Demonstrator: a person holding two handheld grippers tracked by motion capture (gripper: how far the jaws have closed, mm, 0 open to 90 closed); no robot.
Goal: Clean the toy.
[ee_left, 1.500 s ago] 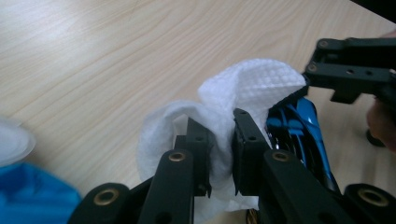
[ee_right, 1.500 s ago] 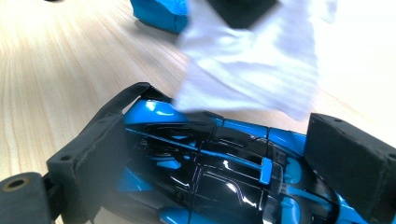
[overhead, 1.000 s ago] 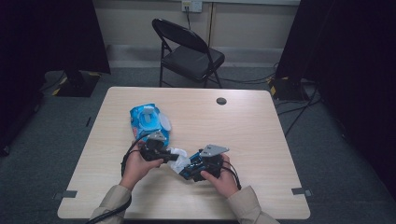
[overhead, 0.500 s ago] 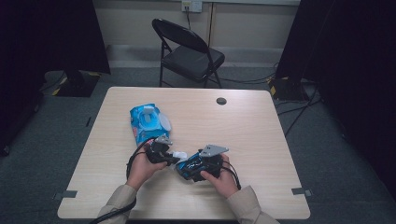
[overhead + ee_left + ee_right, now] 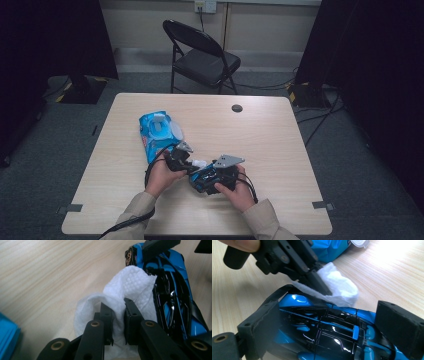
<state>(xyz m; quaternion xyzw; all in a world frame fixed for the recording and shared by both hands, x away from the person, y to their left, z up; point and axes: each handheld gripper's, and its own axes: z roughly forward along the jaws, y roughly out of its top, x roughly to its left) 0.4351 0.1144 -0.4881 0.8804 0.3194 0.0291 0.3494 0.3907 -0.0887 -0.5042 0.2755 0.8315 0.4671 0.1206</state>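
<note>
Left gripper [image 5: 117, 312]: jaws nearly closed, pinching a white wipe [image 5: 120, 290]; the wipe presses against the side of the blue-and-black toy car [image 5: 175, 297]. Right gripper [image 5: 332, 325]: jaws wide, pads clamped on the toy car's two ends, car held near the front edge of the tabletop [image 5: 280, 125], mid-width. Blue wipes pack [image 5: 159, 131] lies toward the left edge, just beyond the left gripper.

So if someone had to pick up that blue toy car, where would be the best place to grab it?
Probably across its middle, one jaw on each long flank, coming in from above or behind. The blue toy car is long and narrow with a low, sloped roof, so its flanks offer the flattest surfaces. The right gripper already clamps it that way, leaving the body free for the white wipe in the left gripper.
</note>
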